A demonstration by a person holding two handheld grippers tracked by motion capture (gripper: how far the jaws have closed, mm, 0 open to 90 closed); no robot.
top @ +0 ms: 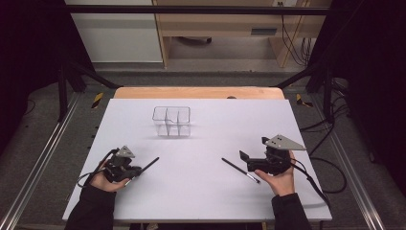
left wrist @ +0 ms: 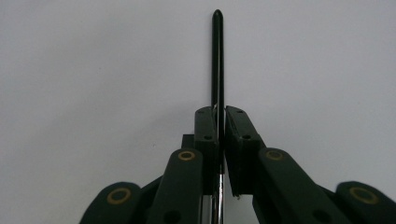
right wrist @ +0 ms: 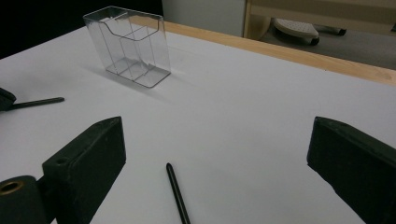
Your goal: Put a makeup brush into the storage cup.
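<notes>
Here the left gripper [top: 136, 171] clamps a black pen [left wrist: 217, 65] near the table's [top: 201, 191] left edge; the right gripper [right wrist: 217, 154] gapes over a second, seemingly identical pen [right wrist: 177, 193].

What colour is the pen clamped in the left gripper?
Black; the pen shows best in the left gripper view.

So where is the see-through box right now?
In the high view the see-through box stands upright on the white table, toward its far edge and a bit left of the middle, well beyond both pens and apart from both tongs.
</notes>
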